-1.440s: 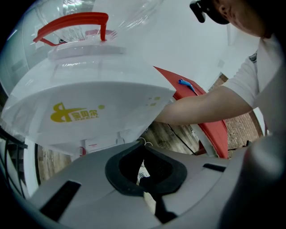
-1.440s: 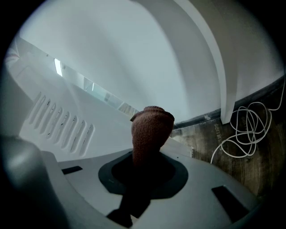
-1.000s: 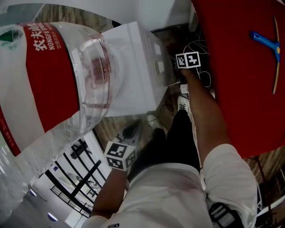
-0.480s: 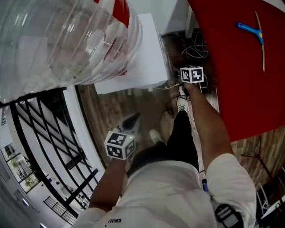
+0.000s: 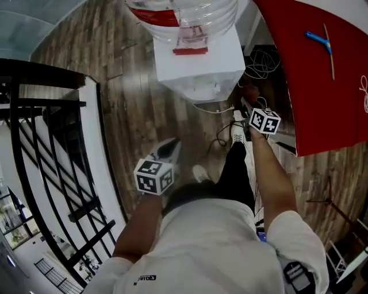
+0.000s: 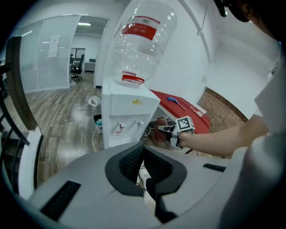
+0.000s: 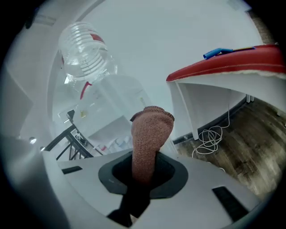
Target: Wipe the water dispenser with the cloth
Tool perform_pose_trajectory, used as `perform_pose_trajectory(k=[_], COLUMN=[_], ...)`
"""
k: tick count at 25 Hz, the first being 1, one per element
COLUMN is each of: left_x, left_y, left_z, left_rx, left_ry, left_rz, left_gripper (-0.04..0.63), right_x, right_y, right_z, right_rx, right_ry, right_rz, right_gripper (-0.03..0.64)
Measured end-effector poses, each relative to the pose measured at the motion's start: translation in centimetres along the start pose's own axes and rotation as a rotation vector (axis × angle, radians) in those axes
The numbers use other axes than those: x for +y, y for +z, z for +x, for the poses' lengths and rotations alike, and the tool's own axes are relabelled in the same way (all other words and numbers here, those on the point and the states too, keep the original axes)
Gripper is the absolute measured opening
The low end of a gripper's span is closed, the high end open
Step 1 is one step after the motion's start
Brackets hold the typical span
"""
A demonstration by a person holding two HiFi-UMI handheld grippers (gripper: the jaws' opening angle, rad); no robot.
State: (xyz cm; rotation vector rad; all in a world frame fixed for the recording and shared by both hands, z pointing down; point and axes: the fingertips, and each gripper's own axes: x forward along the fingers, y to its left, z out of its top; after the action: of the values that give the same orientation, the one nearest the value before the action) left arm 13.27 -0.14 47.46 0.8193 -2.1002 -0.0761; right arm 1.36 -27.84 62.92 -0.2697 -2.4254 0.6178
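Note:
The white water dispenser (image 5: 195, 63) stands on the wood floor with a clear bottle (image 5: 184, 17) upside down on top. My right gripper (image 5: 246, 106) is shut on a brown knitted cloth (image 7: 149, 134) that sticks up out of its jaws. It hangs low by the dispenser's near right corner, a short way off it. The left gripper view shows the dispenser's front (image 6: 127, 114) with its taps, and the right gripper (image 6: 166, 130) beside it. My left gripper (image 5: 167, 150) is shut with nothing in it, lower down over the floor by the person's shoe.
A red-topped table (image 5: 322, 86) stands right of the dispenser, with a blue-handled tool (image 5: 319, 41) on it. Coiled white cables (image 5: 261, 60) lie on the floor between them. A black railing (image 5: 46, 143) runs along the left. A small bin (image 6: 98, 123) sits behind the dispenser.
The head view has swung, so the bottle and dispenser now sit at the top. The right gripper, cloth still held, has drawn slightly away from the dispenser's corner. The left gripper stays low.

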Motion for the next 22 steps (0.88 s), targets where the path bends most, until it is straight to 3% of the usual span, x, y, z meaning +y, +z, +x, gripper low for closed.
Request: perform_pose_trajectory(k=[8, 14, 19, 22], left_x=[1.2, 1.4, 0.4, -0.1], left_y=[-0.8, -0.8, 1.4, 1.9], left_z=[-5.5, -8.6, -10.7, -11.2], left_rx=[-0.107, -0.151, -0.251, -0.295], left_ry=[-0.049, -0.081, -0.075, -0.045], left_rz=[0.009, -0.021, -0.044, -0.077], left_gripper=[-0.011, -0.011, -0.011, -0.011], right_x=[10.4, 18.9, 23.2, 24.7], right_y=[-0.2, 3.3, 5.8, 6.1], right_z=[-7.6, -13.0, -15.6, -15.7], right_rx=[-0.082, -0.118, -0.128, -0.086], right_ry=[0.082, 0.167, 0.221, 0.285], right_rz=[-0.026, -0.17, -0.257, -0.215], right_gripper=[0.058, 0.058, 0.058, 0.058])
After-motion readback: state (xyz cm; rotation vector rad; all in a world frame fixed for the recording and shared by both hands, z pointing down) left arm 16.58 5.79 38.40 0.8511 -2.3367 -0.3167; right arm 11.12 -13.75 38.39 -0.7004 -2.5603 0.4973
